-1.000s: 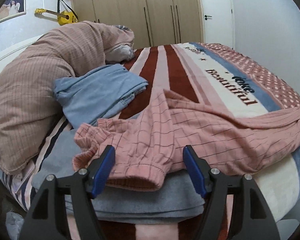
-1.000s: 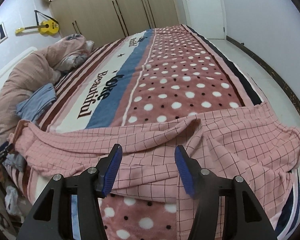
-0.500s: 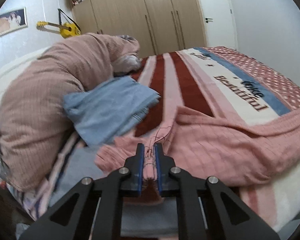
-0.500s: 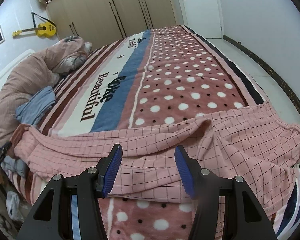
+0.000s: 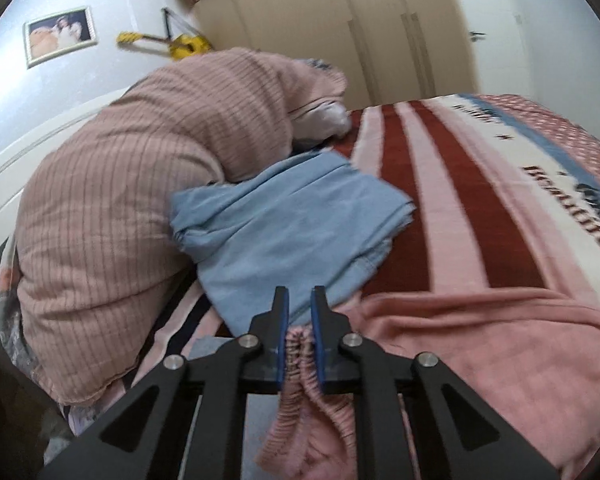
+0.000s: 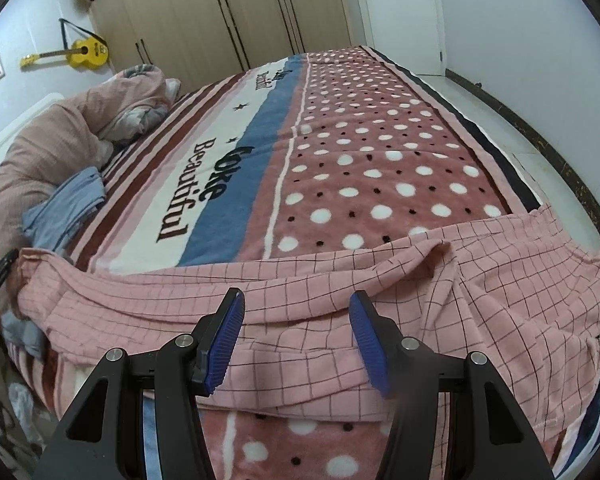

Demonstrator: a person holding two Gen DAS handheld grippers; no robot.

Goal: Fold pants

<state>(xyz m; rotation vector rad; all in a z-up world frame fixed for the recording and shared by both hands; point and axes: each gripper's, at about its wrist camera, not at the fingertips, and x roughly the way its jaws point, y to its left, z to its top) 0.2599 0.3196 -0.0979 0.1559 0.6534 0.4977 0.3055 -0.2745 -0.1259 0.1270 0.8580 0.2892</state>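
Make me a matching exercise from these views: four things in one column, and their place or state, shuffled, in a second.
1. left gripper
2. right gripper
3. folded light-blue garment
4. small yellow guitar

A. hung on the wall
B. open, above the cloth
C. shut on the ribbed cuff of the pink checked pants
D. lying beside the bundled pink striped quilt

Pairs: 1-C, 2-B, 3-D, 4-A

Blanket [image 6: 380,152], white band beside the blue stripe: "Beautiful" in dark brown script; on the blue stripe: "coke"-like word, first letter unclear; far-end lettering on both bands too small to read
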